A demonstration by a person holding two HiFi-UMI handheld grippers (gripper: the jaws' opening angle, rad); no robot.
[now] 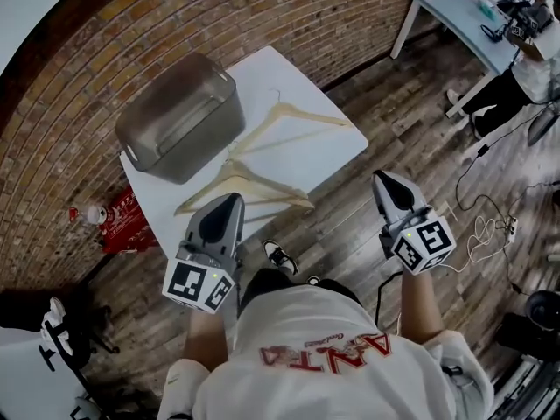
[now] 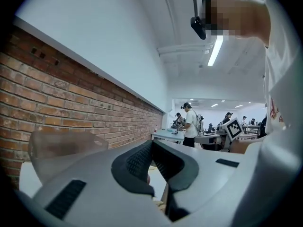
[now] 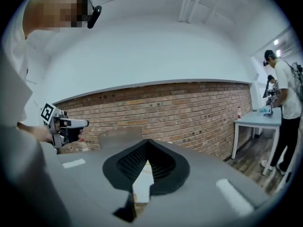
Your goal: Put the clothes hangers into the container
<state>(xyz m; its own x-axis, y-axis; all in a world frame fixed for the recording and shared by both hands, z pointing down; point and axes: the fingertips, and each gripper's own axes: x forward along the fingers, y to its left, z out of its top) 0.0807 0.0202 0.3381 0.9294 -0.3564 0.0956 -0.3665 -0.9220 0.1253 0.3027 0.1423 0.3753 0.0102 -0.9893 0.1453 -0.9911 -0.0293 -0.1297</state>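
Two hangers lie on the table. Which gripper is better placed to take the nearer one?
Left. The left gripper hovers by the nearer hanger on the table; the right gripper is off over the floor.

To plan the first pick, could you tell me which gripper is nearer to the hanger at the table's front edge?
Left. The left gripper hovers beside that hanger at the table edge; the right gripper is off the table, over the floor.

Even, bright ceiling light [image 2: 215, 51] fills the room; both gripper views curve strongly and darken at their edges.
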